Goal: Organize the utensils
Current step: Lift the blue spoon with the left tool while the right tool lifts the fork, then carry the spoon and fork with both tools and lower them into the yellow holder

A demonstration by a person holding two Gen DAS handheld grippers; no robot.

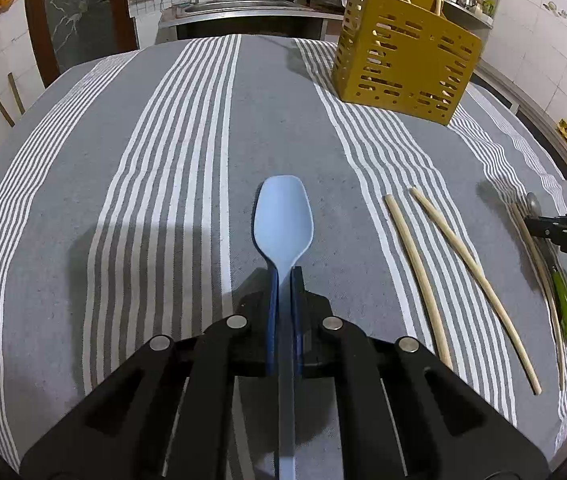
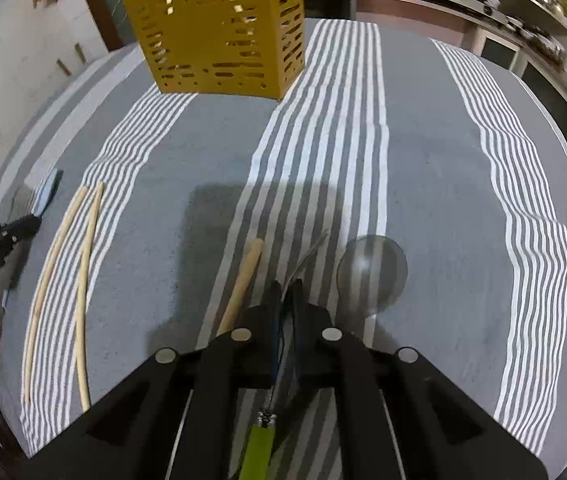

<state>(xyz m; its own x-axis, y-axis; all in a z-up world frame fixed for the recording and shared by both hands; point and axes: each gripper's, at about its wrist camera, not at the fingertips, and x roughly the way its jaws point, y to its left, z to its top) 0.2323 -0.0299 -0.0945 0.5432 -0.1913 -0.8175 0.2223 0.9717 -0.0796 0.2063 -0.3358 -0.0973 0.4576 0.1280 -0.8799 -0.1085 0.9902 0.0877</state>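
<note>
My left gripper [image 1: 283,276] is shut on the handle of a light blue spoon [image 1: 282,220], whose bowl points ahead over the striped cloth. My right gripper [image 2: 285,288] is shut on a metal utensil with a green handle [image 2: 259,448]; its thin metal end [image 2: 311,252] sticks out ahead, and whether it is a fork or a spoon I cannot tell. A wooden stick [image 2: 243,280] and a metal spoon bowl [image 2: 371,272] lie beside it. The yellow perforated utensil holder [image 1: 403,52] stands at the far side, also in the right wrist view [image 2: 223,28], with sticks in it.
Two wooden chopsticks [image 1: 435,276] lie on the cloth between the grippers, also seen in the right wrist view [image 2: 67,280]. The grey and white striped cloth [image 1: 163,160] covers the table. A sink and kitchen counter [image 1: 243,8] stand behind.
</note>
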